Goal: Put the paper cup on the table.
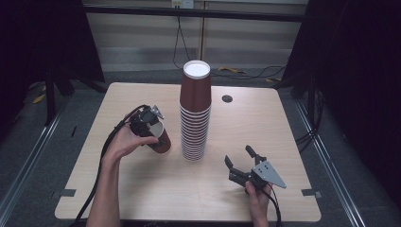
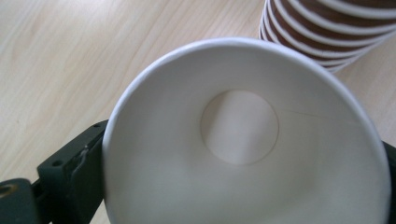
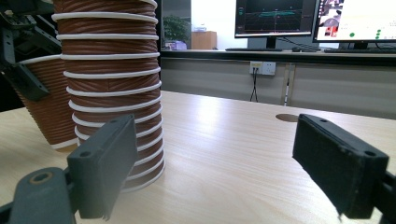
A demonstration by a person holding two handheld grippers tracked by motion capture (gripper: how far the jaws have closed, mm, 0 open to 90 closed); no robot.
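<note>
One cup stack [image 1: 194, 111] (tall, brown) stands beside the held cup [image 1: 158, 137].

No legible text, label, brand, number or sign on any item.

- Single cup [image 2: 243, 140]: white inside, plain, unprinted.
- Stack of cups [image 1: 195, 113]: ribbed brown walls, white rims, no print.
- Table [image 1: 265, 137]: bare wood grain, unmarked.
- Monitors [image 3: 273, 17] beyond the table, right gripper view: graphs and coloured panels on screen, characters too small and blurred to read.
- Wall socket [image 3: 261, 68]: white plate, no readable marking.
</note>
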